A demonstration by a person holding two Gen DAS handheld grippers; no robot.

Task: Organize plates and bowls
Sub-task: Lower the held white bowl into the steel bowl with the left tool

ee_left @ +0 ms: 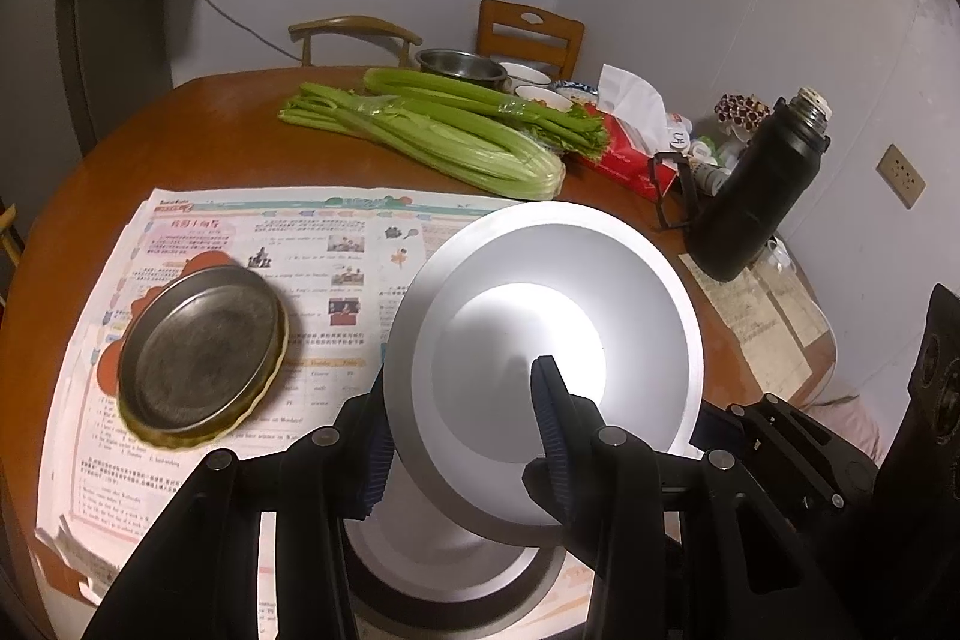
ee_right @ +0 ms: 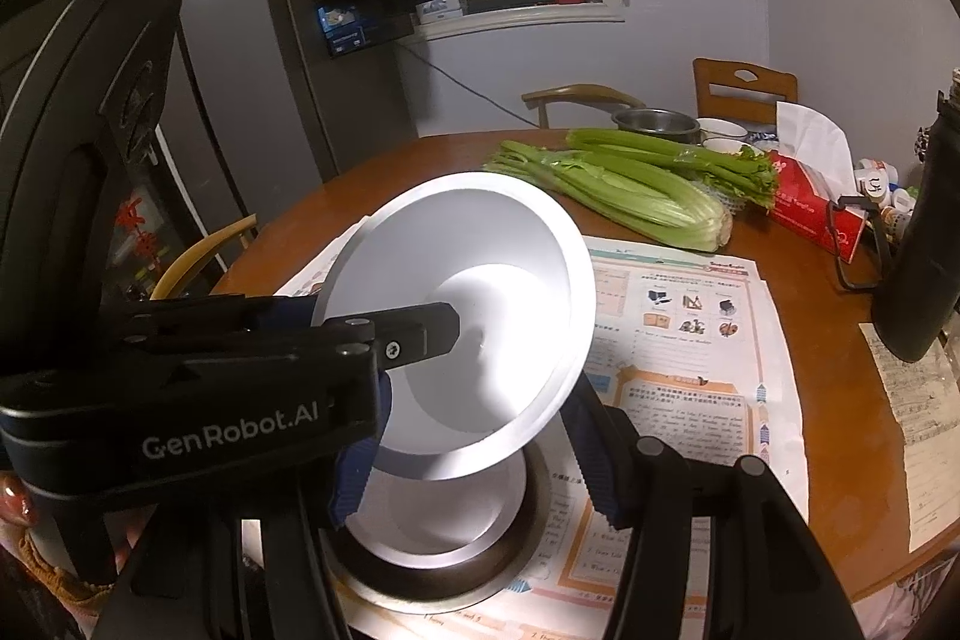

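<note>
1. Gripping the near rim of a white bowl (ee_left: 543, 334), the left tongs (ee_left: 468, 451) are clamped on it, one blue-ribbed finger (ee_left: 555, 430) lying inside the bowl and the other pressing on its outer wall.
2. Tilting with its open side toward the cameras, the bowl is hanging in the air above the bench (ee_left: 240, 129), just over a second white bowl (ee_right: 432, 514).
3. That second bowl is sitting inside a dark metal plate (ee_right: 516, 562) on the printed paper sheets (ee_right: 678, 382).
4. The right tongs (ee_right: 474, 466) are straddling the lower bowl and the raised bowl's bottom edge; whether their blue pads (ee_right: 591, 460) are pressing on anything, I cannot tell.
5. Lying to the left on the same sheets, a dark round metal dish (ee_left: 201, 349) is resting on a yellow fluted dish (ee_left: 264, 400).
6. Farther back, celery bunches (ee_left: 444, 129) are lying across the bench, with a steel pot (ee_left: 461, 65) and small white bowls (ee_left: 528, 72) behind them.
7. A red tissue box (ee_left: 624, 153) and a black flask (ee_left: 762, 187) are standing at the right side.
</note>
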